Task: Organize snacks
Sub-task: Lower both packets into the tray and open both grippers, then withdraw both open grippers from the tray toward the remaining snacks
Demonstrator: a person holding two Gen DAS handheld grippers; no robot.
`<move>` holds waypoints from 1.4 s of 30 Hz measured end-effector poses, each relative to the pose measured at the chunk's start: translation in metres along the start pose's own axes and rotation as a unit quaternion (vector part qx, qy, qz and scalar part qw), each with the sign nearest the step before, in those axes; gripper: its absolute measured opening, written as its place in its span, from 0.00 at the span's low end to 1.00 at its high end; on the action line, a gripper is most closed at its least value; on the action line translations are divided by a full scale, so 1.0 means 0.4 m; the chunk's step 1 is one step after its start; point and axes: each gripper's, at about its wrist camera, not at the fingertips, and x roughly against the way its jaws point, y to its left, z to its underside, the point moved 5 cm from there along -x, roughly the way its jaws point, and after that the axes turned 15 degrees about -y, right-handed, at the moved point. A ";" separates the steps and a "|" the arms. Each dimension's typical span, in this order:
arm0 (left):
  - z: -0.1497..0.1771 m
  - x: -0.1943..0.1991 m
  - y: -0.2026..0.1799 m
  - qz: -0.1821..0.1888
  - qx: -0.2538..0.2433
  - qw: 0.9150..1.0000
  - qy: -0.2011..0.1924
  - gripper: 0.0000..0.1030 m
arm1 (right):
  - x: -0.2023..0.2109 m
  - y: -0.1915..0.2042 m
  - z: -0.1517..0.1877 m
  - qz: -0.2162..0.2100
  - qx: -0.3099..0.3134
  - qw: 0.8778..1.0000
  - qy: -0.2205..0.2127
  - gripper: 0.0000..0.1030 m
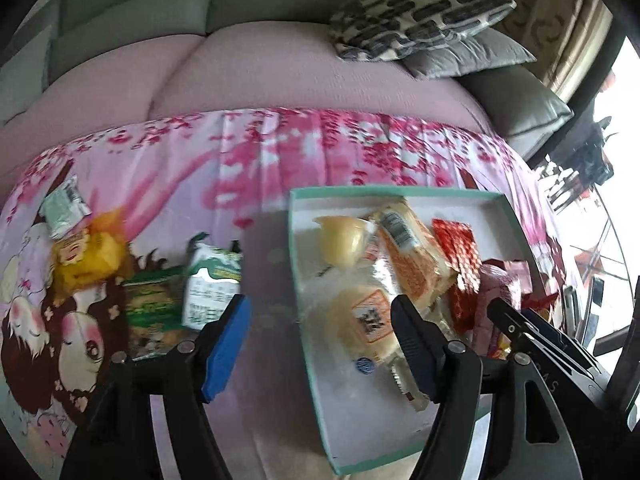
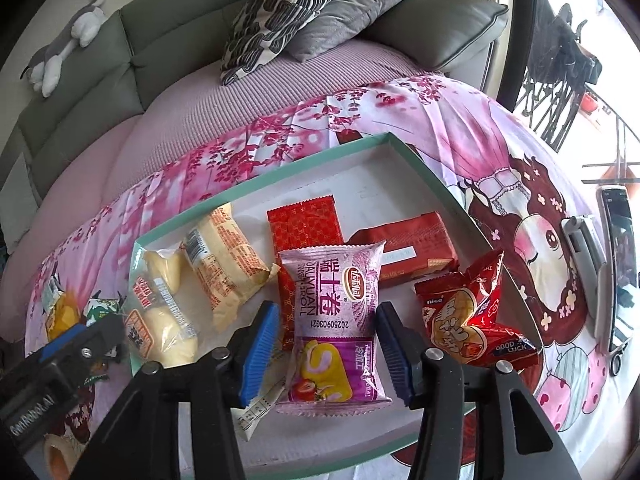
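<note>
Under the purple roll pack [image 2: 335, 328], red packet [image 2: 306, 226] half hidden

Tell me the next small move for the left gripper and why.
Probably swing the left gripper left toward the white-and-green packet and close on it. Its jaws are open and empty, several snacks lie outside on the cloth, and the tray has bare floor.

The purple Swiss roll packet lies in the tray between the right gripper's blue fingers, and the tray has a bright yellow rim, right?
Not quite. The rim of the tray is teal green, not yellow, as the right wrist view shows. The rest holds: the purple Swiss roll packet lies in the tray, between the open blue fingers of the right gripper.
</note>
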 end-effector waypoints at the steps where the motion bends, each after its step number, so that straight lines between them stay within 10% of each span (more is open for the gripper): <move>1: 0.000 0.004 0.011 -0.008 0.003 1.000 -0.003 0.76 | 0.001 0.000 0.000 -0.001 -0.001 1.000 -0.001 0.59; 18: 0.028 -0.014 0.101 -0.088 0.014 0.996 0.000 0.88 | 0.006 0.017 -0.002 -0.017 0.006 1.000 -0.018 0.99; 42: 0.013 0.028 0.147 -0.090 0.034 0.995 -0.027 0.96 | 0.045 0.123 -0.009 -0.048 0.031 0.998 -0.040 1.00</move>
